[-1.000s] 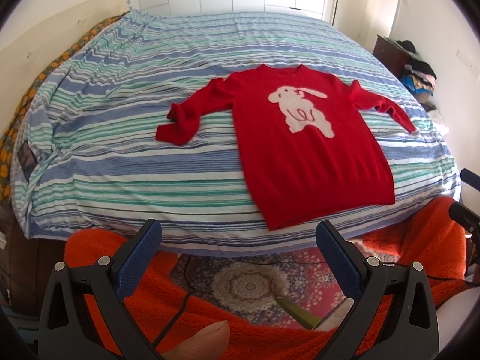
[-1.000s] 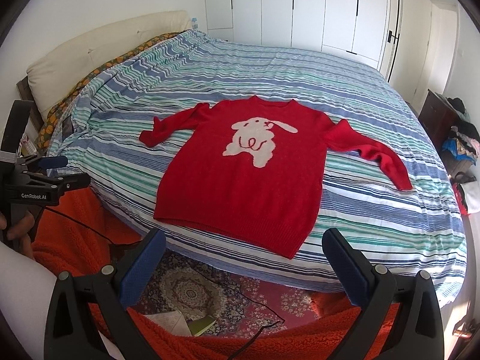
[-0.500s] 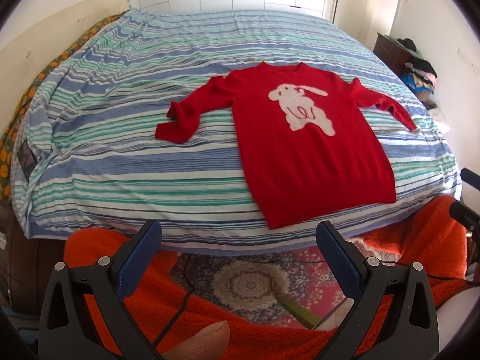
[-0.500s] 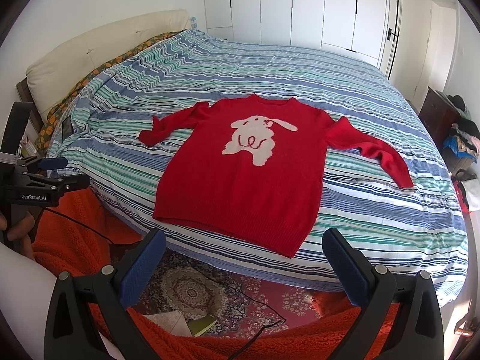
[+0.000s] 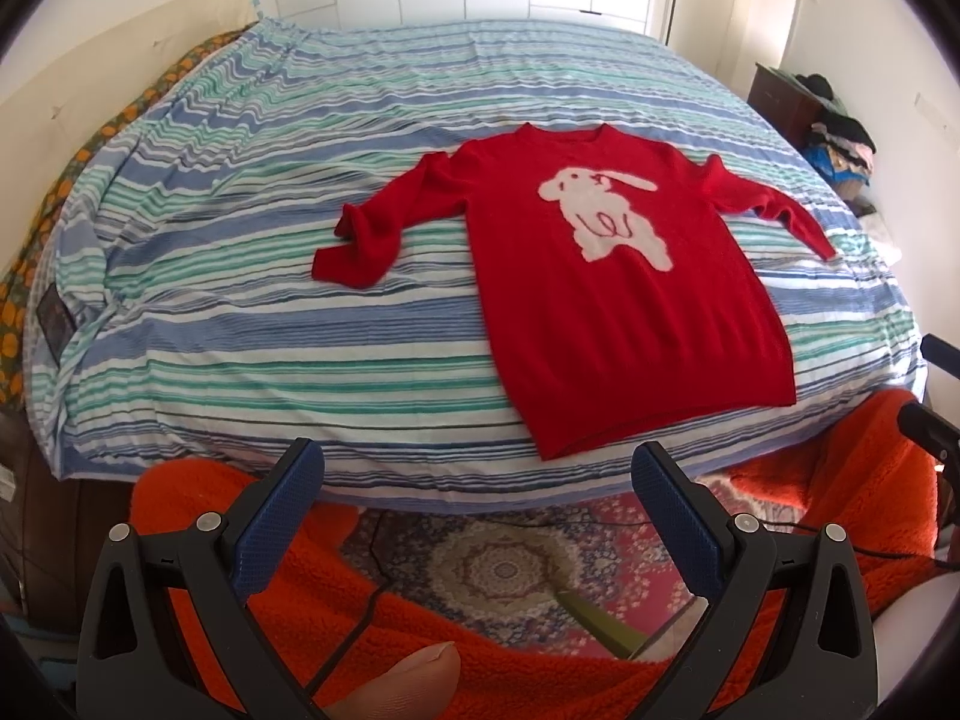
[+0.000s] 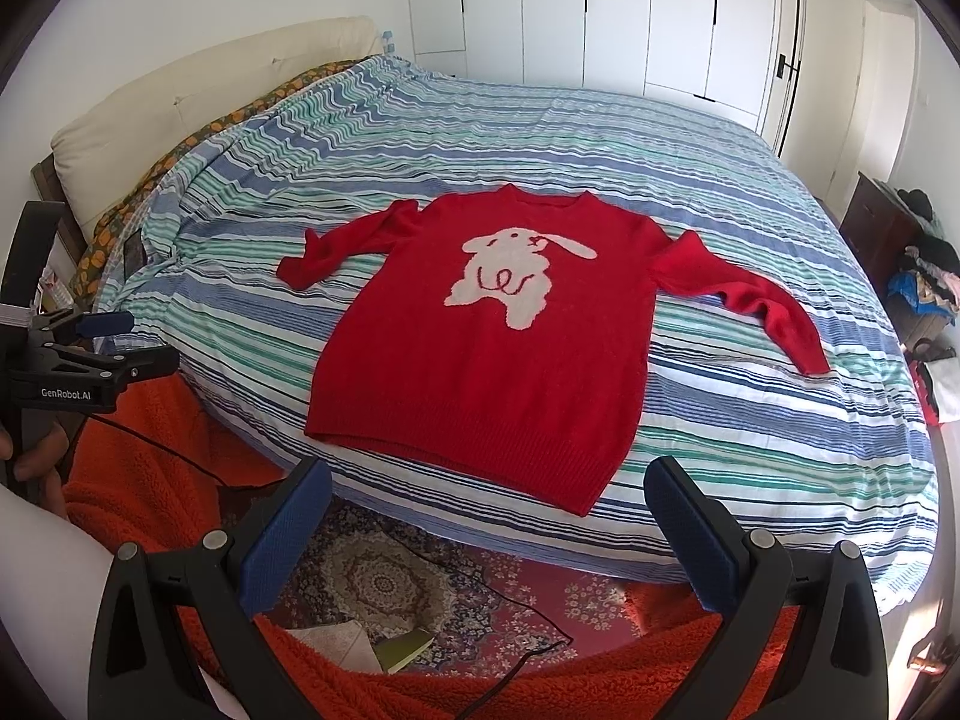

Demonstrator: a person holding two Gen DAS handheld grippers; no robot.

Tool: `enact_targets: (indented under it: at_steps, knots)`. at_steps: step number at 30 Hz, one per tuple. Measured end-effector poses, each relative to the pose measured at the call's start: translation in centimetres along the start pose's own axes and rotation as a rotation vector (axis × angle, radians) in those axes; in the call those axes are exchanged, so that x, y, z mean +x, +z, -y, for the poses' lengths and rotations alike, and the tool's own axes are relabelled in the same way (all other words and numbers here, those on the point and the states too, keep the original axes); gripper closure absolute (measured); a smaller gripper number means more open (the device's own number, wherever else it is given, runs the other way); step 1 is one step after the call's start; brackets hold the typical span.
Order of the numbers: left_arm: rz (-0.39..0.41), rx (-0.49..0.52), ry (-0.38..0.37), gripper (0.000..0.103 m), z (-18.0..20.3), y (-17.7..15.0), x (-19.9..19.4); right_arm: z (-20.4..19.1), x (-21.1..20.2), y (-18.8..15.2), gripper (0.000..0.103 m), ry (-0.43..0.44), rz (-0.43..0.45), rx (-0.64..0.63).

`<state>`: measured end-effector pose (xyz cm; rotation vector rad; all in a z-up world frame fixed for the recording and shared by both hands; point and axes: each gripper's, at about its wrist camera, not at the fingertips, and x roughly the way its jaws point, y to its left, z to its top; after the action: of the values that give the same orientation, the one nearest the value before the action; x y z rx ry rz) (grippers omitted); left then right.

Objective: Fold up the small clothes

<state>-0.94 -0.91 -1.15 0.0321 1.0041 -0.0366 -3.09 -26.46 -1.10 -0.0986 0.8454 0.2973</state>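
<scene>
The bed (image 5: 252, 324) in its blue, green and white striped cover fills most of what I see. A red sweater (image 5: 618, 312) with a white rabbit (image 5: 606, 213) on its chest lies flat, face up, near the foot edge; one sleeve (image 5: 372, 228) is bunched, the other sleeve (image 6: 750, 294) stretches out. An orange fleece blanket (image 6: 144, 468) lies below over a patterned rug (image 5: 498, 570). My left tongs (image 5: 477, 501) and right tongs (image 6: 489, 510) hover short of the bed, both spread wide, gripping nothing.
</scene>
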Motion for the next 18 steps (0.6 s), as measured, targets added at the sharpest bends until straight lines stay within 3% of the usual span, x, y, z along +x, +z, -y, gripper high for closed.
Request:
enact_targets:
  at_steps: [14,18]
  knots:
    - [0.045,-0.003,0.035,0.001,-0.4,0.3,-0.2,-0.2,0.2,0.0,0.0,0.006,0.006,-0.007]
    - [0.031,-0.008,0.036,0.001,-0.4,0.9,0.3,2.7,0.4,0.3,0.0,0.017,0.032,0.08]
